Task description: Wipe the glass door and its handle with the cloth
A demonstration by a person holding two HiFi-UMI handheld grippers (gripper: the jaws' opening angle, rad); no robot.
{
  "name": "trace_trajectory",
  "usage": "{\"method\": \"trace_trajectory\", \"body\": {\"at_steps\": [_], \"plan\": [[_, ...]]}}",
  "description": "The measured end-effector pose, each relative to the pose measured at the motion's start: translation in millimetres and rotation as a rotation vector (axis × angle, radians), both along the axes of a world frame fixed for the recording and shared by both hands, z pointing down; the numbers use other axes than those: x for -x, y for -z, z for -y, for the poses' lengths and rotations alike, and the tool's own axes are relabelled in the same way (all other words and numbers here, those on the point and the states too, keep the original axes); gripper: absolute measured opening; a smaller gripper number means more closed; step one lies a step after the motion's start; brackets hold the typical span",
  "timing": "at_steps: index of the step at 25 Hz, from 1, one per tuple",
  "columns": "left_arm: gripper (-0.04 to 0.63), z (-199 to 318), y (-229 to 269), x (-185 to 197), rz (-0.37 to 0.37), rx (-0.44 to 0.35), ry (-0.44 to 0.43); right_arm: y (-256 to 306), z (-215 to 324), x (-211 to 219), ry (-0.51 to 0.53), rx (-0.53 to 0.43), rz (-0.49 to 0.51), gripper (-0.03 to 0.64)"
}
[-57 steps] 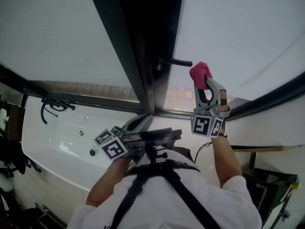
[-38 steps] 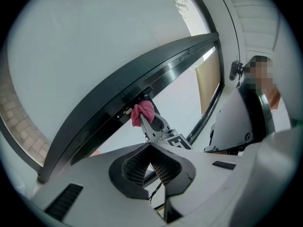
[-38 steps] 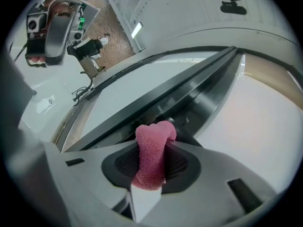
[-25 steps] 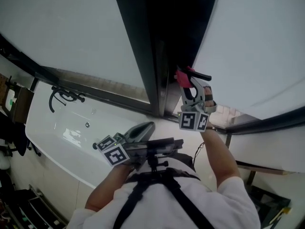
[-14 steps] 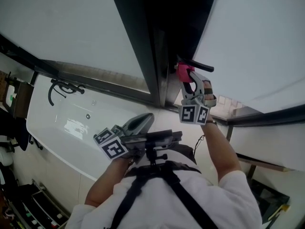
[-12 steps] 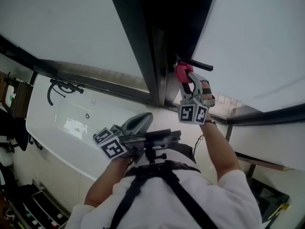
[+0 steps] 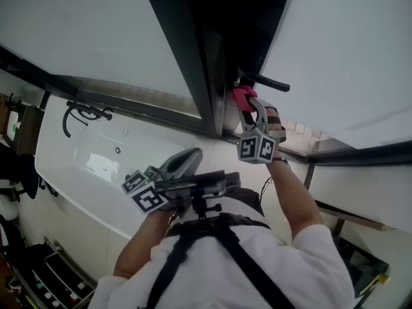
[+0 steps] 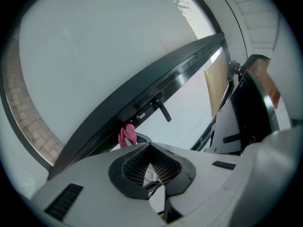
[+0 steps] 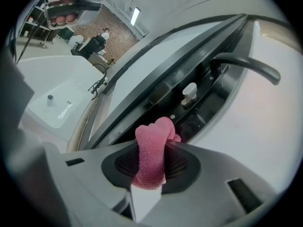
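My right gripper (image 7: 246, 106) is raised to the dark door edge and is shut on a pink cloth (image 7: 242, 96). The cloth sits just below the black lever handle (image 7: 265, 81), against the frame beside the glass door (image 7: 347, 50). In the right gripper view the pink cloth (image 9: 152, 155) stands up between the jaws, with the handle (image 9: 246, 65) and a small white lock knob (image 9: 189, 90) beyond it. My left gripper (image 7: 183, 166) hangs low near my chest, shut and holding nothing. From it I see the cloth (image 8: 127, 135) and handle (image 8: 163, 110) on the frame.
A white bathtub (image 7: 77, 169) with a black tap (image 7: 80, 114) lies to the left below the window. A second frosted pane (image 7: 84, 31) fills the upper left. Racks with small items stand at the lower left (image 7: 32, 282). A dark rail (image 7: 360, 154) runs at the right.
The right gripper carried the pink cloth from the glass right of the handle leftward to the door edge under the handle. The left gripper stayed near the chest.
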State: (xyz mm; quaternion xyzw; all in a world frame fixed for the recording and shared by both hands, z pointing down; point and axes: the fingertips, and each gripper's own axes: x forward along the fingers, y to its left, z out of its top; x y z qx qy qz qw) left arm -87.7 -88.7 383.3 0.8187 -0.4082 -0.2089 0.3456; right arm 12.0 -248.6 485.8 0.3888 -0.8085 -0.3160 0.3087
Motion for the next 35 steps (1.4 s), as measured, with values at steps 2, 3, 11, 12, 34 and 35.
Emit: {"method": "trace_trajectory", "body": {"at_steps": [2,3,11,12,34,35], "plan": [[-0.008,-1,0,2,0.002,0.002,0.006,-5,0,2,0.002,0.012,-0.003,0.101],[-0.008,-1,1,3,0.003,0.003,0.009,-7,0,3,0.003,0.016,-0.005,0.101],[-0.008,-4,-1,8,0.014,0.014,0.026,-31,0,4,0.007,0.063,-0.039,0.101],[-0.008,-4,-2,8,0.015,0.017,0.027,-35,1,5,0.008,0.071,-0.046,0.101],[-0.008,-16,-16,6,0.027,0.081,0.033,-137,0,2,0.001,0.317,-0.197,0.101],[-0.008,-16,-17,6,0.028,0.082,0.033,-143,-1,1,0.001,0.336,-0.212,0.101]]}}
